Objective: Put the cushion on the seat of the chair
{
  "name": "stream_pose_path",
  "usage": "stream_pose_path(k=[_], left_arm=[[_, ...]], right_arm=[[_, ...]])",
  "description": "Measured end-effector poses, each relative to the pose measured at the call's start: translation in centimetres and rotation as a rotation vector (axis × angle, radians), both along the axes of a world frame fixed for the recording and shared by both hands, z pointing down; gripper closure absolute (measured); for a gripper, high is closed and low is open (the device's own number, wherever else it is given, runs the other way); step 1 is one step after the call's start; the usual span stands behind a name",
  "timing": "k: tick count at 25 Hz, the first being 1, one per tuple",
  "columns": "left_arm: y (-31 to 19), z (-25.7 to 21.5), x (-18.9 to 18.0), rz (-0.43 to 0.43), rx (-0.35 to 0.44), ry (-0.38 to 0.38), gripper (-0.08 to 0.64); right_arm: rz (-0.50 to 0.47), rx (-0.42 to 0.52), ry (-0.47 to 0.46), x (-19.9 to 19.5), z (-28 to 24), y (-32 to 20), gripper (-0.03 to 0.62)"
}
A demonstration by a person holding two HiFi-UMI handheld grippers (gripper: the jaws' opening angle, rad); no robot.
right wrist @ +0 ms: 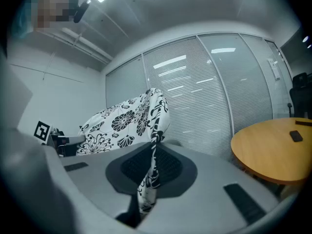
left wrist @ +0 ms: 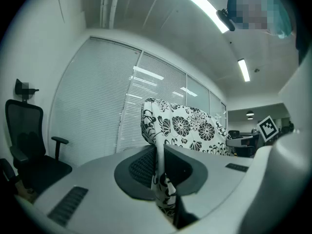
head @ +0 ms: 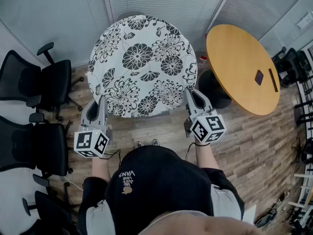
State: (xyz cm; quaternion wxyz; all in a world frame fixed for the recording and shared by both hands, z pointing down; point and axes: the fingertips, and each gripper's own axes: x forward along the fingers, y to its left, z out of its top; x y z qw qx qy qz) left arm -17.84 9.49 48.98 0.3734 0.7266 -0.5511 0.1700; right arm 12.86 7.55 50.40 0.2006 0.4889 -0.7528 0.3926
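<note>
1. Cushion (head: 142,65): round and white, printed all over with large black flowers and leaves, its broad face turned up toward the person's head.
2. It is held in the air just beside the round wooden desk (head: 239,67). Seen from above, their edges nearly meet, with the plank floor (head: 161,129) showing below.
3. The left tongs (head: 100,101) are clenched on the cushion's near rim, on the side farther from the desk. The left gripper view shows a thin fold of printed cloth squeezed between the two dark pads.
4. The right tongs (head: 193,95) are clenched on the same rim, on the side nearer the desk. The right gripper view shows the cloth pinched flat in the same way, with the rest of the cushion rising beyond.
5. On the desk lie a small dark flat object (head: 259,77) and, near it, a slim dark strip (head: 274,80).
6. Black office chairs (head: 51,82) stand well apart from the desk, on the far side of the cushion. The cushion rests on none of their seats.
7. Pale slatted blinds (head: 161,1) close the wall beyond the desk and the cushion.
</note>
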Motion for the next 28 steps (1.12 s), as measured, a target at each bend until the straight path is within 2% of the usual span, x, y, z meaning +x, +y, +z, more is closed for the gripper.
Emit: stream_pose_path(k=[12,17,28], left_arm=[[-0.31,-0.01,0.15,0.007,-0.002,-0.004,0.525],[-0.20,0.02,0.11,0.013,0.004,-0.004,0.525],[-0.50,-0.28,0.16,0.032,0.013,0.006,0.525]], right_arm=[[0.004,0.007,-0.001,-0.05,-0.20,-0.26,0.563],[0.034,0.001,-0.036,-0.11,-0.21,-0.16,0.562],[0.035,-0.005,-0.026,-0.45,-0.48,-0.07,0.561]])
